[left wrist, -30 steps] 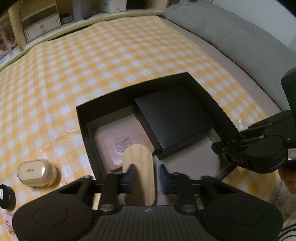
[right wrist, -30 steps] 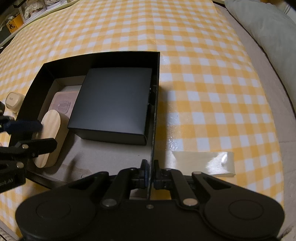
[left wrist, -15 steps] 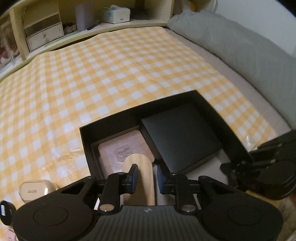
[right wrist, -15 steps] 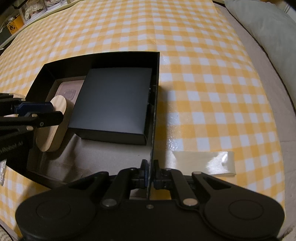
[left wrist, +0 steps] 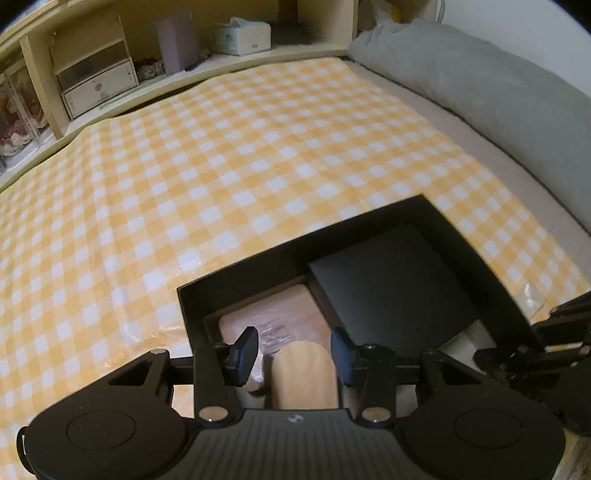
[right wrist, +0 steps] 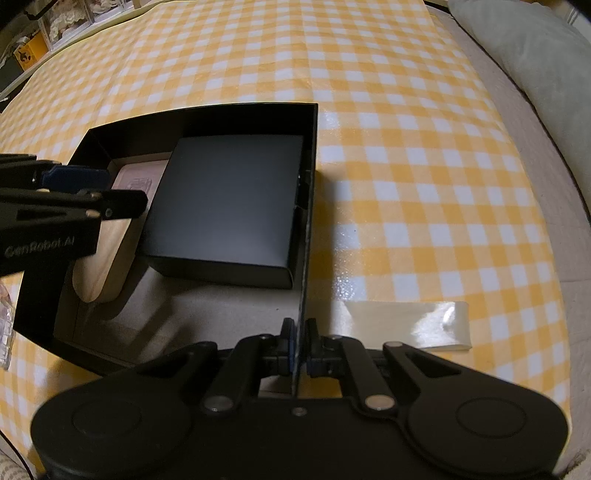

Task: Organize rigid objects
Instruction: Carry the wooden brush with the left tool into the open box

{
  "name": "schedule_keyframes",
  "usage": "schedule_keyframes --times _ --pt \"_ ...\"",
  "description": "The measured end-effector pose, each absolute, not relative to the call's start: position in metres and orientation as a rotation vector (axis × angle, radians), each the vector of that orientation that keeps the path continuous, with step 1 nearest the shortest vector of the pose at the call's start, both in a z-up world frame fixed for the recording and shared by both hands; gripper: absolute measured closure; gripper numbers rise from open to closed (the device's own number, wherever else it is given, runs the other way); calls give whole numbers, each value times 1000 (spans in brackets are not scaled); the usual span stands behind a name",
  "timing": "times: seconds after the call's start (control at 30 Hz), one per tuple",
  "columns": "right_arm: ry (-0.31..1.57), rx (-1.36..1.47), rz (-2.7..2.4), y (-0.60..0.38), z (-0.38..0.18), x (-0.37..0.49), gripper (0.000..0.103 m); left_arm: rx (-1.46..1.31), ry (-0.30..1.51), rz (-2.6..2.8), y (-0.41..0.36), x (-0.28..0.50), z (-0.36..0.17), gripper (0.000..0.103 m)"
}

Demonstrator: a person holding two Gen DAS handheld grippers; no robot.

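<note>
An open black box (left wrist: 243,284) (right wrist: 203,110) sits on the yellow checked cloth. Inside it are a smaller black box (left wrist: 388,291) (right wrist: 229,199), a flat pink item (left wrist: 280,317) (right wrist: 136,177) and a wooden oval piece (left wrist: 304,373) (right wrist: 101,254) that rests at the left side, partly over the pink item. My left gripper (left wrist: 293,349) (right wrist: 107,188) hovers over the wooden piece; its jaws are opening and the piece lies loose between them. My right gripper (right wrist: 300,332) (left wrist: 535,354) is shut on the big box's thin right wall.
A glossy strip of tape (right wrist: 406,321) lies on the cloth just right of the box. A grey pillow (left wrist: 480,110) runs along the right side. Wooden shelves (left wrist: 92,85) and a tissue box (left wrist: 243,35) stand at the far edge. A clear plastic item (right wrist: 5,317) shows at the left.
The left gripper's jaws have spread away from the wooden piece, which stays lying in the box. The left gripper has shifted toward the box's near-left corner. The right gripper has not moved.
</note>
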State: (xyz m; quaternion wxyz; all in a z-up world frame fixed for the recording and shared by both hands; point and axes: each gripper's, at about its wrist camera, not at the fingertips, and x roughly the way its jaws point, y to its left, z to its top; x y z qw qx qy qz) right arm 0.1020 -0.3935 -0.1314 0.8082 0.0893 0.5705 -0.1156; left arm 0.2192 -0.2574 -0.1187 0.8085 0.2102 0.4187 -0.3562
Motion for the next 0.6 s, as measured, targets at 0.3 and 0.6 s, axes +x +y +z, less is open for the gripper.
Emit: schedule_keyframes --times 0.3,0.6 --pt "1220 192 -248 -394 -131 102 97 417 980 -774 -251 219 -121 65" --pt "1220 190 -247 -394 -131 102 97 536 985 -712 -245 202 -112 70"
